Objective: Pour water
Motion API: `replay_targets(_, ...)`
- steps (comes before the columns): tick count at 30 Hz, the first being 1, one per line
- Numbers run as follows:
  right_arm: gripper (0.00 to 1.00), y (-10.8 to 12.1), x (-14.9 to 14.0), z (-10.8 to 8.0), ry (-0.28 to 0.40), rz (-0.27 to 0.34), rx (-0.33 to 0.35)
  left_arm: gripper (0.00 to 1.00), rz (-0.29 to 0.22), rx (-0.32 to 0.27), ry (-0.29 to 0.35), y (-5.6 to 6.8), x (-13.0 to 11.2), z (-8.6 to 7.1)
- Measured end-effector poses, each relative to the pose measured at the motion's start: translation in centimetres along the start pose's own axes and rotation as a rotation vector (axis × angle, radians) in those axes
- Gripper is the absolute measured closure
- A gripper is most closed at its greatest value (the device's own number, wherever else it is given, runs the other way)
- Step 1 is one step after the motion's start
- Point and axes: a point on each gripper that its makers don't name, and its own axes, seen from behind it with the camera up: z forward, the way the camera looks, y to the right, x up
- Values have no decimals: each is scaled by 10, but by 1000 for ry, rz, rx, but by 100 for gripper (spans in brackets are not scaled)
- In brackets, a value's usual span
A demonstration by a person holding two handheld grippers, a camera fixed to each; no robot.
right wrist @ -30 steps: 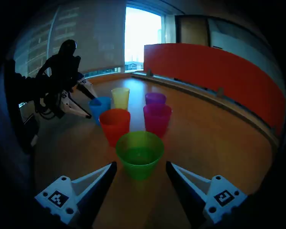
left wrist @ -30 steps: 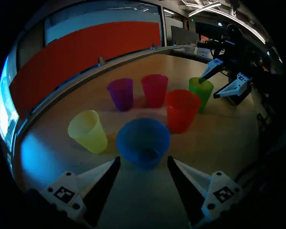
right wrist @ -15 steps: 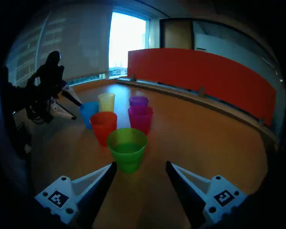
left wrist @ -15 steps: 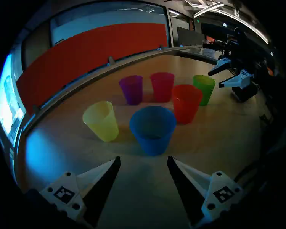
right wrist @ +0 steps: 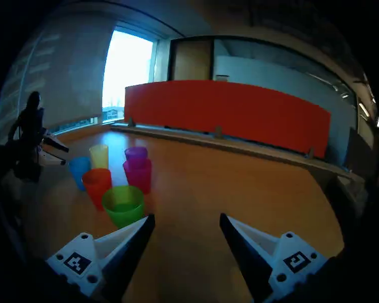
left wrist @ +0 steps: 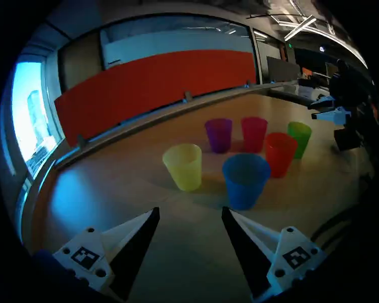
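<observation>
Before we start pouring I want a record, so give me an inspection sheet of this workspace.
Surface: wooden table, glossy.
Job's things: six plastic cups, upright, clustered: yellow cup, blue cup, purple cup, pink cup, red cup, green cup.
Clutter: nothing seen.
Grippers: left tongs open, empty, short of the blue cup; right tongs open, empty, short of the green cup.
Cables: dark cable loop beside the left tongs.
Surroundings: red partition along the table's far edge; bright window.
</observation>
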Motion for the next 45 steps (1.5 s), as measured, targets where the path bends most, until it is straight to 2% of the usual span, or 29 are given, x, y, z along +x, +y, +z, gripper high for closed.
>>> replay_targets(5, 0, 17, 22, -2, 73, 29, -101, 9, -57, 81, 75, -25, 11, -9)
replay_targets(11, 0, 32, 49, -7, 162, 84, -190, 9, -129, 160, 156, -51, 21, -23)
replay_targets(14, 0, 38, 57, -7, 197, 105, -220, 9, -159, 193, 196, -62, 26, -31)
replay_targets(20, 0, 40, 70, -7, 237, 124, -261, 9, -185, 255, 263, -77, 35, -46)
replay_targets(26, 1, 39, 84, -7, 277, 116, -305, 9, -210, 295, 317, -84, 44, -57)
replay_targets(35, 0, 28, 89, 4, 317, 137, -320, 9, -231, 323, 387, -88, 54, -67)
replay_targets(45, 1, 17, 88, 10, 341, 141, -349, 9, -266, 339, 437, -93, 55, -66)
